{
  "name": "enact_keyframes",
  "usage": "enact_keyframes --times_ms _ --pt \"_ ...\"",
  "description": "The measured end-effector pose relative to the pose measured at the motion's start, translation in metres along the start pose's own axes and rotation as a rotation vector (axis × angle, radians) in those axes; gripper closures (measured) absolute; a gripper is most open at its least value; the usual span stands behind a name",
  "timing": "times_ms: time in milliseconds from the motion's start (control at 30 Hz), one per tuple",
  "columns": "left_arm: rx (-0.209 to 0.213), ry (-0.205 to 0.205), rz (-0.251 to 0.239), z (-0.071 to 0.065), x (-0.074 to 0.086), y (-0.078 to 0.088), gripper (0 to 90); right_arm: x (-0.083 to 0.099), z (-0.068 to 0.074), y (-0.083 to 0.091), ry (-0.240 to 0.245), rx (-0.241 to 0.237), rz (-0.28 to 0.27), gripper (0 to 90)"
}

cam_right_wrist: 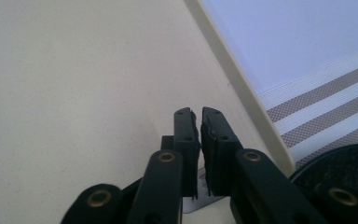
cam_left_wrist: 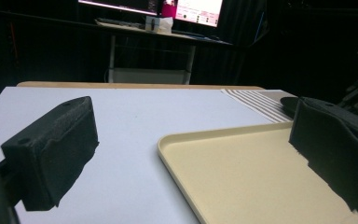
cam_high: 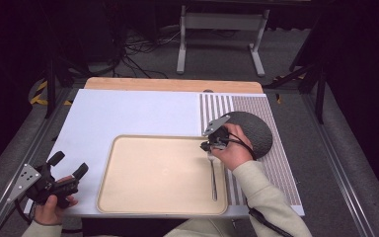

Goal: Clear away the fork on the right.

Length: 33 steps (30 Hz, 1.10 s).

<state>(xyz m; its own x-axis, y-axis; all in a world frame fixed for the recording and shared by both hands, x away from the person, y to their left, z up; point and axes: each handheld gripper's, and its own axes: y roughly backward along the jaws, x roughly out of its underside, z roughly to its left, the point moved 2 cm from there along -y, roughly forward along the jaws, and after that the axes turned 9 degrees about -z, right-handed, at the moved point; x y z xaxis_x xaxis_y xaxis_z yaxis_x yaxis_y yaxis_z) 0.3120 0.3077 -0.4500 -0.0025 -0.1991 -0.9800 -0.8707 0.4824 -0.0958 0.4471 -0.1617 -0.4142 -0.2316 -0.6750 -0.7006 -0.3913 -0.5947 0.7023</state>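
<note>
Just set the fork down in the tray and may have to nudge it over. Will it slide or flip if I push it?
The fork looks like thin rigid metal lying flat on the smooth tray, so it should probably slide, not tip. A push near one end would likely pivot it. The raised tray rim should stop it.

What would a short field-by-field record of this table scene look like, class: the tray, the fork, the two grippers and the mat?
tray: beige tray, on the white sheet
fork: fork lies in the tray along its right edge, tines toward the far side
right gripper: right gripper over the fork's tines, jaws a narrow slit apart, nothing held
left gripper: left gripper at the table's near left corner, open, holding nothing
mat: dark round mat on the striped cloth
</note>
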Motion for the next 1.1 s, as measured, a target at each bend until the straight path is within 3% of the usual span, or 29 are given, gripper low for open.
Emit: enact_keyframes --times_ms 167,267,367,533,933,1100 --pt "-0.001 -0.001 0.000 0.000 0.000 0.001 1.8 -0.004 0.002 0.012 -0.011 0.003 -0.039 70.2" --pt "-0.001 -0.001 0.000 0.000 0.000 0.000 1.7 -0.006 0.005 0.020 -0.025 0.010 -0.088 51.4" --pt "-0.001 -0.003 0.001 0.000 0.000 0.000 1.8 -0.006 0.005 0.028 -0.003 0.029 -0.120 37.7" --pt "-0.004 -0.001 0.001 0.000 0.000 0.000 1.7 -0.005 0.005 0.045 -0.025 0.055 -0.224 22.9" --pt "-0.007 -0.001 0.006 0.001 0.001 -0.001 1.7 0.015 0.004 0.084 -0.081 0.101 -0.362 20.3" --pt "-0.007 -0.004 0.011 0.001 0.002 -0.001 1.7 0.036 0.003 0.103 -0.137 0.133 -0.411 18.3"
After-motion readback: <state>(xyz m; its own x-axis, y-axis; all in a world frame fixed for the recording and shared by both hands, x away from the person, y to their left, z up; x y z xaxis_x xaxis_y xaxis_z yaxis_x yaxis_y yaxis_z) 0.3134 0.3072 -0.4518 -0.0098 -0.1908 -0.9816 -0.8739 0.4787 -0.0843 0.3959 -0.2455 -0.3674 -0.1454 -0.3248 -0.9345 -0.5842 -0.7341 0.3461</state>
